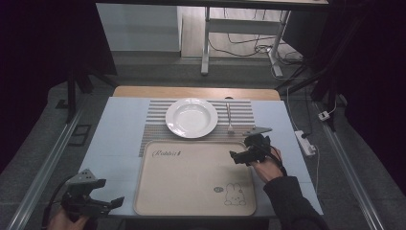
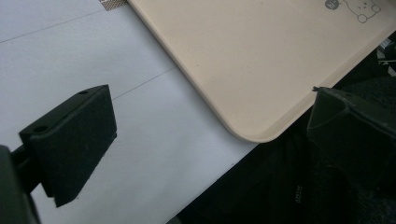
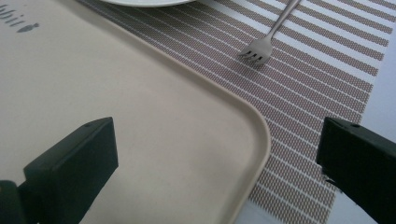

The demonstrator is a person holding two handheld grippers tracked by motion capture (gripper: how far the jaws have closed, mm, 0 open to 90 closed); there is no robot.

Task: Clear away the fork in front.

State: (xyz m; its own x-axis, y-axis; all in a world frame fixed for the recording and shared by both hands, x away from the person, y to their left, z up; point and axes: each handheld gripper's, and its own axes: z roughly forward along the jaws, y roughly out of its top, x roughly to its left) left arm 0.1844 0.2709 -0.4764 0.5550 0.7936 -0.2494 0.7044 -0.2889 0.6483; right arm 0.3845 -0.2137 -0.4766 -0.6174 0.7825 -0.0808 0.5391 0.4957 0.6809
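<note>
One beige rabbit-print tray (image 1: 191, 177) at near table edge, on one striped placemat (image 1: 158, 125). One white plate (image 1: 191, 117) behind tray, one fork (image 1: 229, 117) just right of it. Left gripper (image 1: 112, 201) and right gripper (image 1: 235, 155): both jaws wide, empty.
</note>
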